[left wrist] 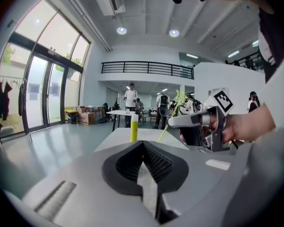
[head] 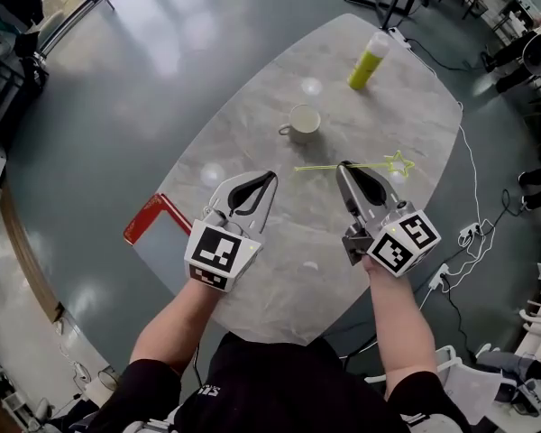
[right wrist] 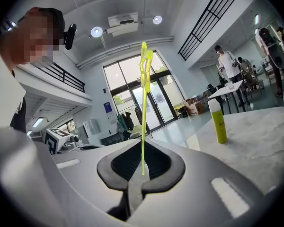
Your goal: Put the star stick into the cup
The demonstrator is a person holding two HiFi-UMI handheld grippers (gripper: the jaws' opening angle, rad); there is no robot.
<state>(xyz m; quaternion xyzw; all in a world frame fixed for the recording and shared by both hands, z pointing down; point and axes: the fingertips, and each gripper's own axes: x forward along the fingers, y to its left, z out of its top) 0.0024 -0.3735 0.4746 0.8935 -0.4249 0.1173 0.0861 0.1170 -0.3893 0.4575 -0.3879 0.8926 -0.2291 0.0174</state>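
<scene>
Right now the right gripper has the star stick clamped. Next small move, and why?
Probably carry the right gripper toward the white cup. It is shut on the star stick, which lies level above the table, its plain end short of the cup's mouth; the left gripper is shut and empty.

The star stick (head: 317, 167) is a translucent lime yellow. The cup (head: 304, 122) looks off-white, perhaps cream, though glare makes that hard to say. The bottle (head: 368, 61) is yellow-green with a white cap (head: 379, 41). The table (head: 252, 152) is pale grey with marble veining, and a red object (head: 153, 216) lies at its edge. The left gripper (head: 269, 179) and right gripper (head: 343, 166) are light grey with black ribbed pads (left wrist: 156, 162). Their cubes (head: 218, 253) carry black-and-white square markers.
</scene>
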